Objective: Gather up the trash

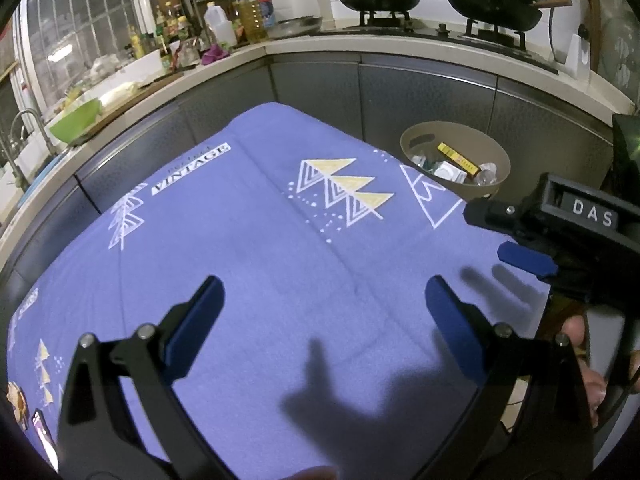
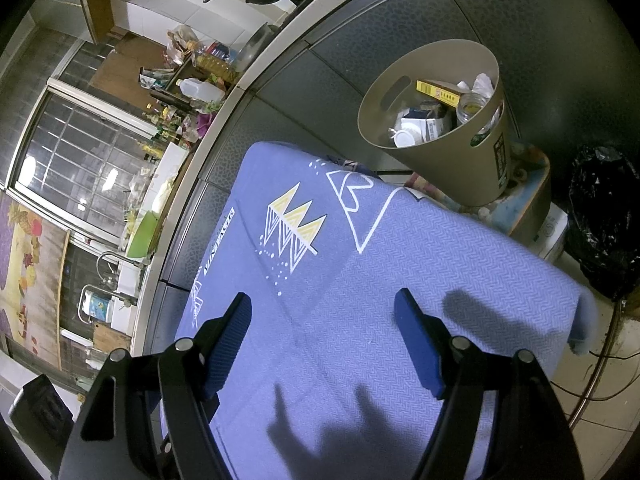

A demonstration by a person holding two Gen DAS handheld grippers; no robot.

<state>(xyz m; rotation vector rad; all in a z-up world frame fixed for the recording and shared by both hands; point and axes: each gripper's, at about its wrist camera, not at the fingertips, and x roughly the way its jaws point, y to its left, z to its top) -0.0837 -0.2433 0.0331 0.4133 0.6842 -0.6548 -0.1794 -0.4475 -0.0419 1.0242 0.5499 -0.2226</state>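
A periwinkle-blue cloth [image 1: 280, 272] is lying under both tools, showing white line triangles filled with pale yellow, white dots, and a white label reading VINTAGE. The left gripper [image 1: 324, 316] is showing black arms and dark blue pads; the right gripper [image 2: 322, 336] is wearing the same black and blue. Ahead of the right gripper, a beige bin [image 2: 460, 160] is holding a yellow box [image 2: 438, 92] and white scraps. Far to the left of the left gripper, a lime-green bowl [image 1: 76, 120] is glowing on the pale counter [image 1: 280, 46].
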